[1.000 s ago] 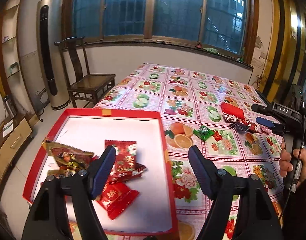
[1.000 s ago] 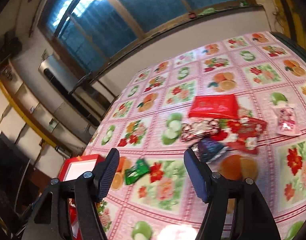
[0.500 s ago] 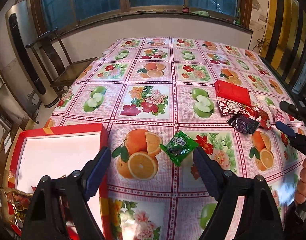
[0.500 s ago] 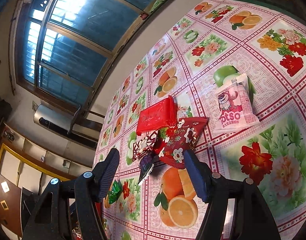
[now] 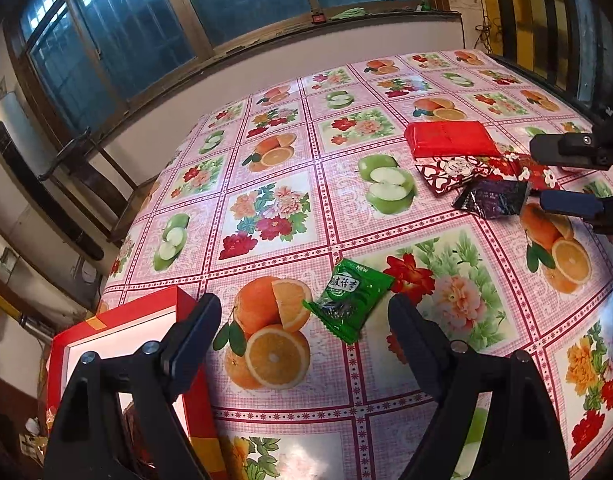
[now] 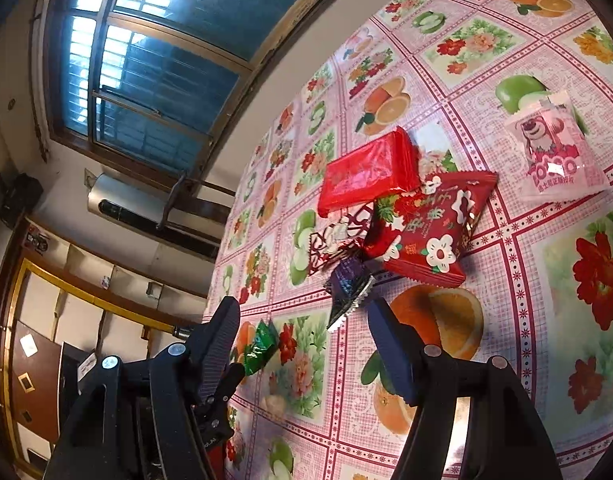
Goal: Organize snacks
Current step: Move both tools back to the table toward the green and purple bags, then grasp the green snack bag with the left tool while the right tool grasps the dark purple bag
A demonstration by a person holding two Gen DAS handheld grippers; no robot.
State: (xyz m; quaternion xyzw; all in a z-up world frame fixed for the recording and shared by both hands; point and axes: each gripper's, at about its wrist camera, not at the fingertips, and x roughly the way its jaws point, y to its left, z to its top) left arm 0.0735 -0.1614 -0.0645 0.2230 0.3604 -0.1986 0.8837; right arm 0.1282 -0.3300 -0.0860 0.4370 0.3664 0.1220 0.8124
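My left gripper (image 5: 302, 320) is open and empty, low over the table, with a green snack packet (image 5: 348, 298) just ahead between its fingers. The red tray (image 5: 178, 344) sits at its lower left. My right gripper (image 6: 304, 320) is open and empty, with a dark purple packet (image 6: 346, 288) just beyond its tips. Behind it lie a red flowered packet (image 6: 430, 228), a red-and-white patterned packet (image 6: 334, 240), a plain red pack (image 6: 366, 172) and a pink bear packet (image 6: 554, 152). The right gripper (image 5: 546, 176) shows in the left wrist view beside the purple packet (image 5: 490, 198).
The table has a fruit-and-flower patterned cloth (image 5: 266, 208). A wooden chair (image 5: 90, 168) and a standing air conditioner (image 5: 10, 152) are beyond the table's far left edge. Windows line the back wall. The green packet (image 6: 260, 346) also shows in the right wrist view.
My left gripper has swung right from over the tray's snacks to the green packet. My right gripper has moved closer to the cluster of packets. Both stayed open.
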